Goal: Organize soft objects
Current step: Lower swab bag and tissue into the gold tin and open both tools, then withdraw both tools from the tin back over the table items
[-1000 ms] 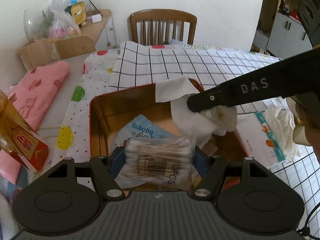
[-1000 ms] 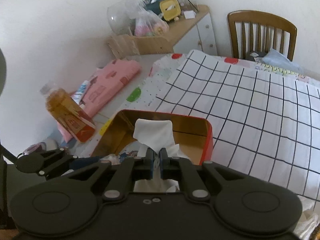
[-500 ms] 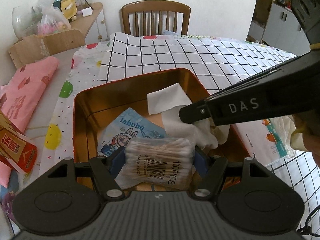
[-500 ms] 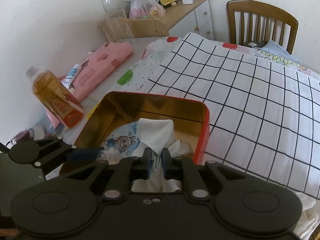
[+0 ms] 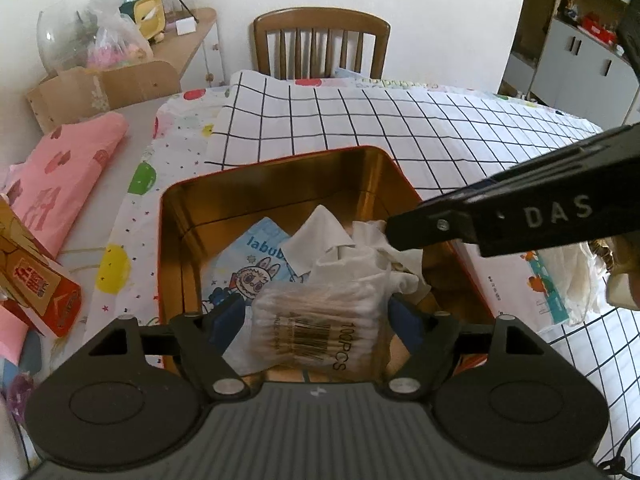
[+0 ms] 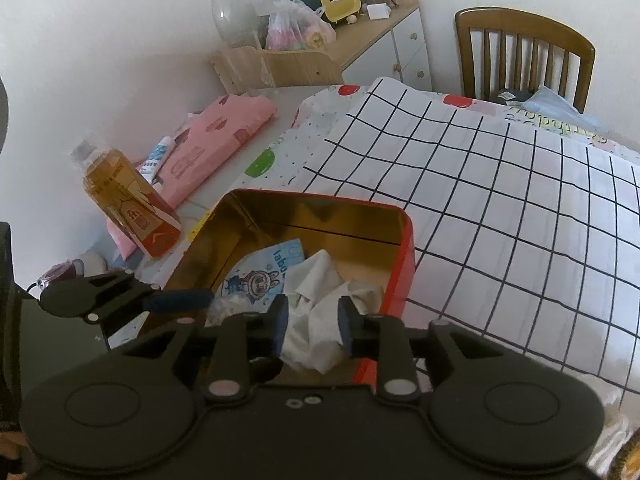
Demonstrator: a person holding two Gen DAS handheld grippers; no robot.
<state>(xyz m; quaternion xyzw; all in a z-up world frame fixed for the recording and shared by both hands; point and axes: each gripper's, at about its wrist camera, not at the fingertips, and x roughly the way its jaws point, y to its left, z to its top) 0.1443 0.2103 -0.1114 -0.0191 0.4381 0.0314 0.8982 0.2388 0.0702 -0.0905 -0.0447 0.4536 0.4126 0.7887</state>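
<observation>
Cotton swabs (image 5: 320, 322), a whole bag of them, sit pinched in the left claw (image 5: 318, 316) right over the near edge of the tin (image 5: 176, 240). Right claw (image 6: 313, 322) is spread wide, one finger either side of the crumpled tissue (image 6: 320, 300) lying in the tin's right half beside a cartoon packet (image 5: 244, 268).

The far half of the tin (image 5: 192, 216) was left open above its bare floor. The near half was filled by the crumpled tissue (image 6: 316, 320), wipes packet (image 5: 256, 268) and 1 swab pack (image 5: 320, 320). The left approach was blocked by a bottle (image 6: 128, 208).
</observation>
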